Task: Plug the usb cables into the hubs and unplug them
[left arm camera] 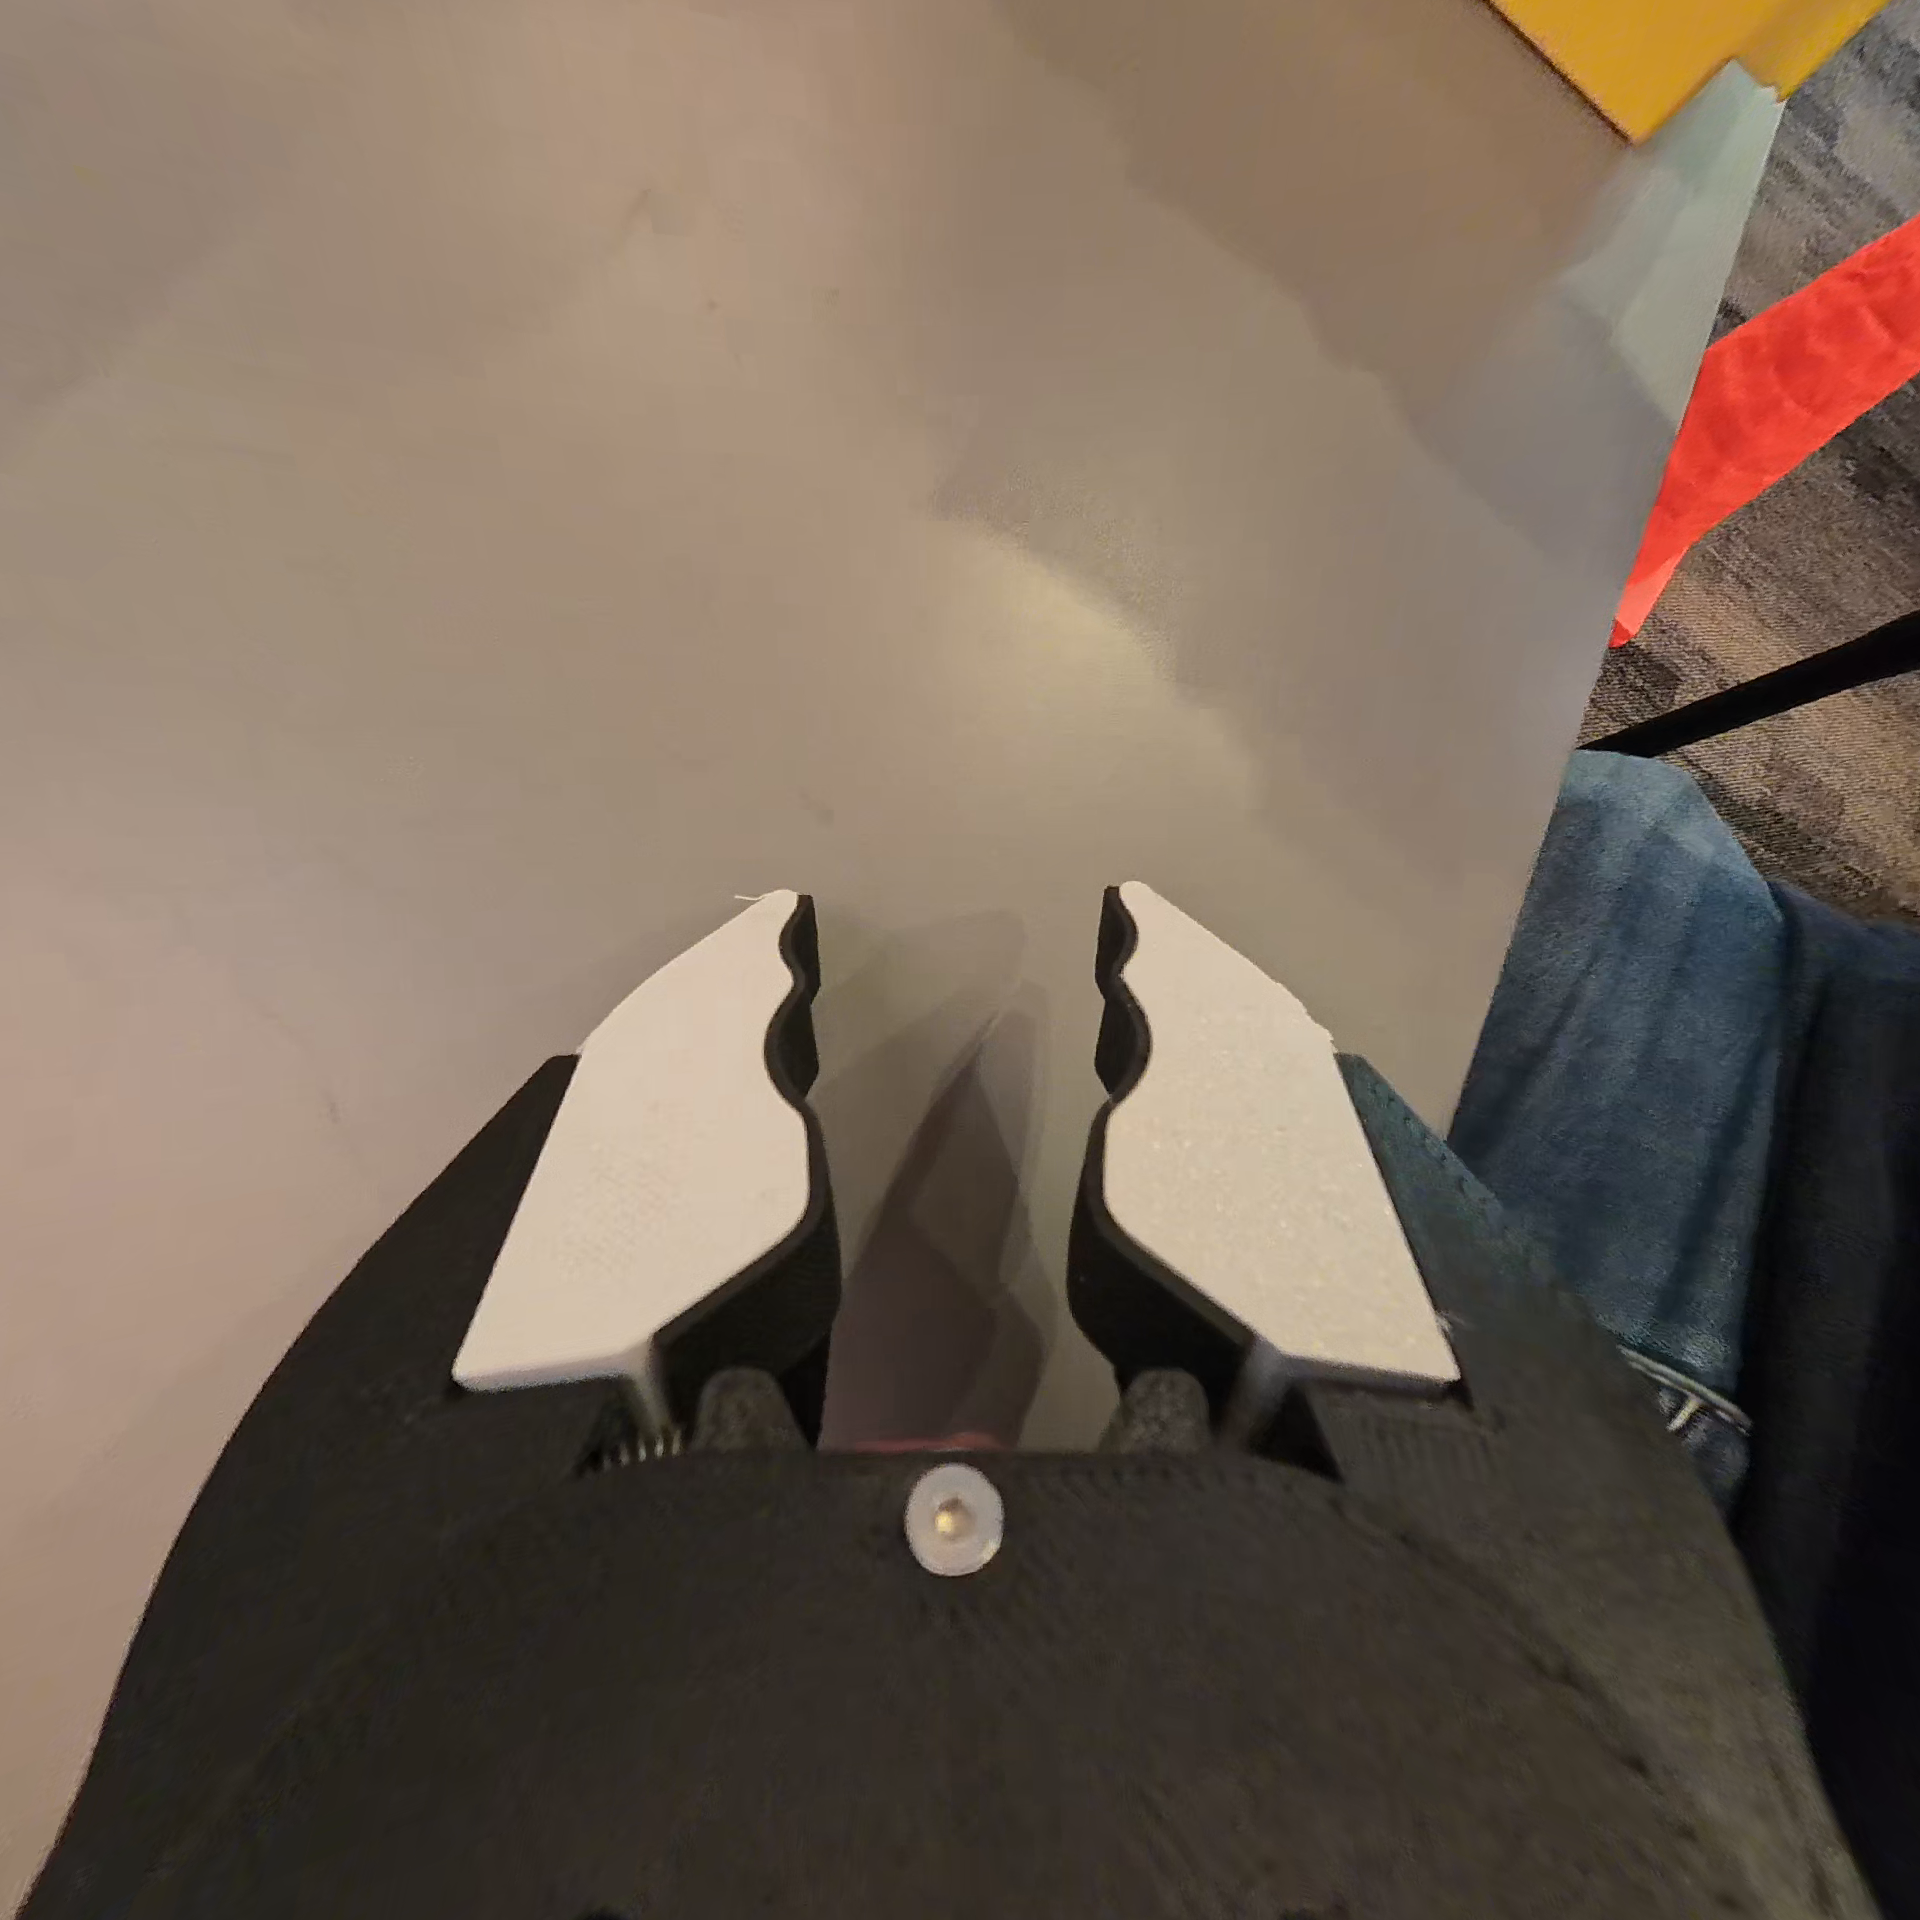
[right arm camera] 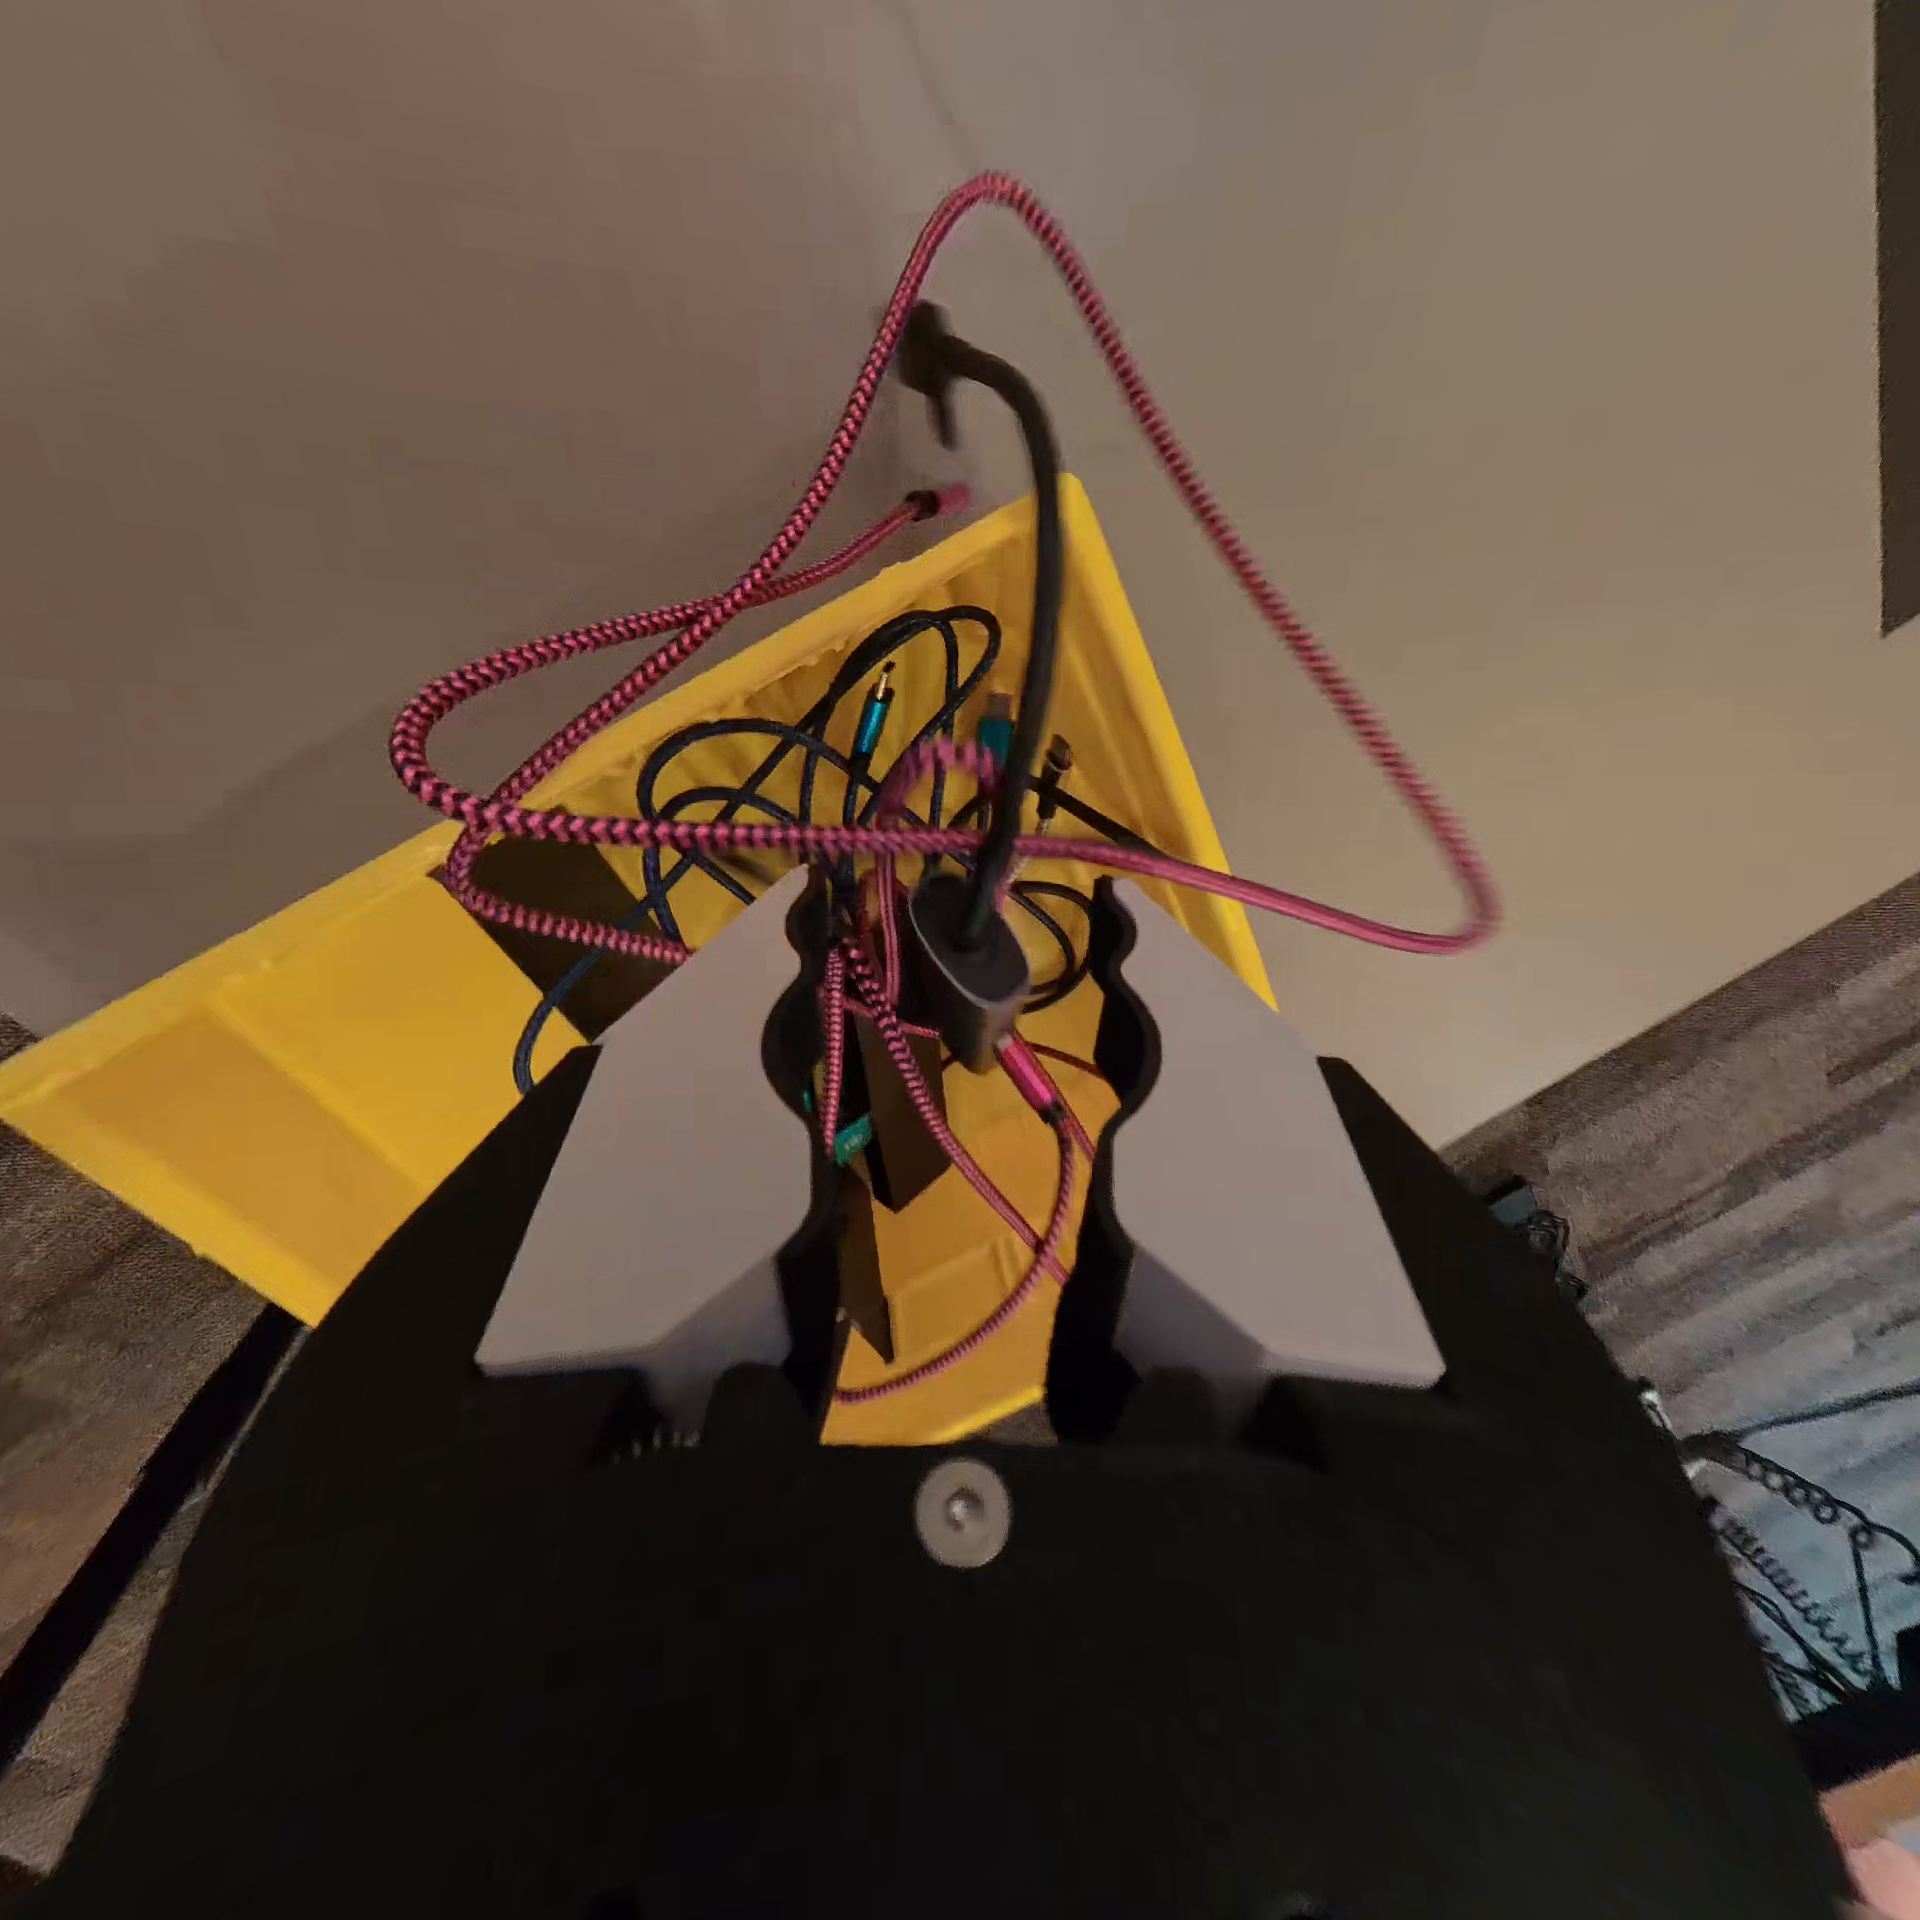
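Pink braided cable (right arm camera: 582,831) tangled over yellow bin (right arm camera: 312,1049), grey hub (right arm camera: 971,977), both grippers' jaws apart, empty.

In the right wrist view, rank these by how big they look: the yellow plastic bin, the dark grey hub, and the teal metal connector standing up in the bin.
1. Yellow plastic bin, by far the largest.
2. Dark grey hub, though it is nearer the camera, so this is unsure.
3. Teal metal connector, the smallest.

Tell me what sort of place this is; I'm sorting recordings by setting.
Probably an office or lab workspace. A plain grey table stands on grey patterned carpet; a yellow plastic bin on it holds tangled USB cables, and more cables lie on the floor.
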A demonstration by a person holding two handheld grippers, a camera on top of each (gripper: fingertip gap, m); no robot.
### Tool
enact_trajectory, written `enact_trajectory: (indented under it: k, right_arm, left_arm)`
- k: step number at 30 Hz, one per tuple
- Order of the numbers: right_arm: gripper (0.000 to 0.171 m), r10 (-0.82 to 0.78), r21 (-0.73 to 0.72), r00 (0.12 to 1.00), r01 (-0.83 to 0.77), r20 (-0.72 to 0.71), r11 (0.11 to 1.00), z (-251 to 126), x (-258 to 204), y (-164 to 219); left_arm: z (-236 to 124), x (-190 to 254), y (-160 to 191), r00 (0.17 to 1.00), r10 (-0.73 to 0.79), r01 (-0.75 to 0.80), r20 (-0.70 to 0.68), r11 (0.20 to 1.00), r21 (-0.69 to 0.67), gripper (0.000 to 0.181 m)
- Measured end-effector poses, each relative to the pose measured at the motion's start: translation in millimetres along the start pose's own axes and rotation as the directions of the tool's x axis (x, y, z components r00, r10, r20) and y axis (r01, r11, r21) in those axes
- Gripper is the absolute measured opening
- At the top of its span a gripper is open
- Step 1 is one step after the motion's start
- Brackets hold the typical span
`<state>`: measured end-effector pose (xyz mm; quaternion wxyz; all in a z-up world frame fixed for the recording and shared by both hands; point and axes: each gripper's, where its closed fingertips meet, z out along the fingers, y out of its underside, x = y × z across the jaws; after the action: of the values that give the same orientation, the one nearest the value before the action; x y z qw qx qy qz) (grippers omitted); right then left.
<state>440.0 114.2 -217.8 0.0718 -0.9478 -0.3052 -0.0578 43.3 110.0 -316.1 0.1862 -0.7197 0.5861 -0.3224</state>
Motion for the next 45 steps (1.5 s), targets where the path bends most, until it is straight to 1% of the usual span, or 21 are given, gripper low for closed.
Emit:
enact_trajectory:
  k: [1, 3, 5, 7, 9, 10, 11, 12, 14, 17, 18, 19, 20, 21, 24, 29, 33, 36, 39, 42, 45]
  right_arm:
    - [0.053, 0.000, -0.006, 1.000, 0.000, -0.011, 1.000, -6.0, 4.2, 0.1]
    - [0.060, 0.007, -0.049, 0.999, -0.005, 0.043, 0.999, -12.9, -0.1, 4.7]
    - [0.066, -0.010, -0.151, 1.000, 0.014, 0.025, 0.988, -13.8, 5.0, 16.4]
    - [0.063, -0.041, -0.216, 0.998, 0.050, 0.047, 0.975, -17.7, 3.1, 24.3]
    - [0.071, -0.102, -0.166, 0.995, 0.099, -0.009, 0.981, -23.8, 15.1, 9.7]
    - [0.080, -0.126, -0.107, 0.992, 0.124, -0.009, 0.987, -24.3, 16.0, -3.1]
    - [0.096, -0.148, -0.078, 0.989, 0.145, -0.028, 0.986, -22.5, 21.2, -11.2]
    - [0.105, -0.165, -0.081, 0.986, 0.162, -0.027, 0.983, -16.8, 26.1, -13.8]
    - [0.123, -0.115, -0.081, 0.992, 0.118, 0.044, 0.990, 1.9, 32.7, -14.3]
    - [0.133, -0.009, -0.117, 0.985, 0.029, 0.172, 0.993, 30.4, 42.3, 0.9]
    - [0.130, 0.024, -0.105, 0.972, 0.000, 0.234, 0.994, 38.0, 39.8, 2.9]
    - [0.121, 0.051, -0.102, 0.949, -0.020, 0.311, 0.995, 43.3, 32.8, 5.4]
    - [0.107, 0.064, -0.101, 0.921, -0.027, 0.383, 0.995, 46.3, 25.1, 6.6]
    - [0.081, 0.069, -0.076, 0.896, -0.040, 0.439, 0.996, 45.6, 19.8, 2.2]
    - [0.059, 0.017, -0.015, 0.924, -0.013, 0.381, 1.000, 40.1, 26.9, -3.3]
    - [0.031, -0.123, 0.010, 0.982, 0.122, 0.141, 0.992, 19.8, 39.4, -3.7]
    - [0.017, -0.141, 0.078, 0.989, 0.138, 0.043, 0.987, -0.8, 36.5, -3.7]
    - [0.014, -0.119, 0.105, 0.993, 0.118, 0.004, 0.987, -14.9, 31.5, 6.2]
    - [0.014, -0.057, 0.249, 0.998, 0.059, -0.016, 0.967, -39.3, 24.5, 9.9]
    - [0.014, 0.072, 0.333, 0.997, -0.062, -0.019, 0.941, -53.3, 26.6, 38.8]
    - [0.014, 0.173, 0.257, 0.985, -0.168, 0.005, 0.952, -29.7, 23.1, 87.2]
  left_arm:
    - [0.7, -0.7, 1.1, 1.000, -0.005, 0.005, -0.001, 1.000, -0.003, 0.050]
    - [1.7, -2.0, 1.7, 1.000, -0.011, 0.011, 0.000, 1.000, 0.000, 0.050]
    - [2.1, -2.3, 0.9, 1.000, -0.015, 0.015, -0.003, 1.000, 0.001, 0.050]
    - [2.5, -2.2, 0.4, 1.000, -0.011, 0.011, -0.004, 1.000, 0.001, 0.050]
    - [3.4, -1.2, -0.4, 1.000, -0.009, 0.009, -0.011, 1.000, 0.007, 0.050]
    - [4.0, -0.7, -0.9, 1.000, -0.009, 0.009, -0.014, 1.000, 0.009, 0.049]
    - [4.6, -0.2, -1.6, 1.000, -0.007, 0.007, -0.017, 1.000, 0.010, 0.049]
    - [5.2, 0.0, -1.9, 1.000, -0.005, 0.005, -0.019, 1.000, 0.009, 0.049]
    - [5.4, 0.1, -2.1, 1.000, -0.002, 0.002, -0.020, 1.000, 0.009, 0.049]
    - [3.8, -0.6, -0.7, 1.000, -0.002, 0.002, -0.020, 1.000, 0.010, 0.049]
    - [3.4, -1.0, -0.2, 1.000, -0.003, 0.003, -0.021, 1.000, 0.010, 0.049]
    - [3.0, -1.4, -0.1, 1.000, -0.004, 0.004, -0.022, 1.000, 0.012, 0.048]
    - [2.8, -1.9, -0.1, 1.000, -0.006, 0.006, -0.023, 1.000, 0.013, 0.048]
    - [2.9, -2.5, -0.4, 1.000, -0.007, 0.007, -0.024, 1.000, 0.015, 0.047]
    - [3.2, -4.7, -1.8, 0.999, -0.014, 0.014, -0.029, 1.000, 0.024, 0.046]
    - [4.2, -5.8, -3.8, 0.999, -0.023, 0.025, -0.037, 0.999, 0.032, 0.044]
    - [4.3, -5.7, -3.7, 0.999, -0.021, 0.022, -0.032, 0.999, 0.033, 0.045]
    - [4.2, -5.3, -3.7, 0.999, -0.019, 0.020, -0.030, 0.999, 0.030, 0.046]
    - [4.0, -4.8, -3.2, 0.999, -0.019, 0.019, -0.027, 0.999, 0.031, 0.046]
    - [4.1, -4.2, -3.0, 1.000, -0.013, 0.014, -0.024, 1.000, 0.028, 0.046]
    - [4.5, -3.4, -3.1, 1.000, -0.010, 0.011, -0.024, 1.000, 0.027, 0.047]
